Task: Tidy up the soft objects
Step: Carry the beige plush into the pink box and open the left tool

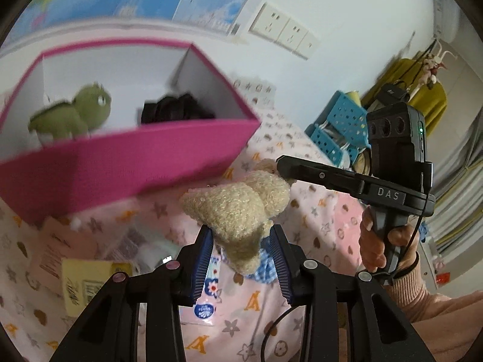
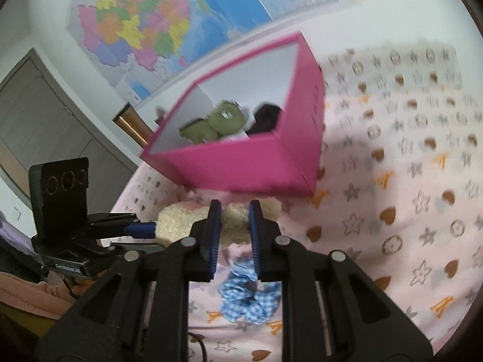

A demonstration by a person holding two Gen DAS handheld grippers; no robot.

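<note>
Left claw (image 1: 241, 259) pinches a cream plush toy (image 1: 238, 211) between its blue pads; right claw (image 2: 234, 235) is closed on the same toy (image 2: 232, 220) from the other side, so the toy hangs between both, above a pink patterned bedsheet (image 2: 407, 181). A blue gingham scrunchie (image 2: 247, 295) lies on the sheet below the right claw; the left view shows only a corner of it. Beyond sits a magenta box (image 1: 120, 163) with a white interior, holding a green plush (image 1: 75, 114) and a dark soft item (image 1: 178, 110). Left view alone shows the hand (image 1: 383, 241) gripping the right handle, marked "DAS", a yellow printed packet (image 1: 87, 283) whose print is unreadable, a blue perforated basket (image 1: 335, 126) and wall sockets (image 1: 283, 30). Right view alone shows a coloured wall map (image 2: 145, 21) and a grey door (image 2: 45, 114).
</note>
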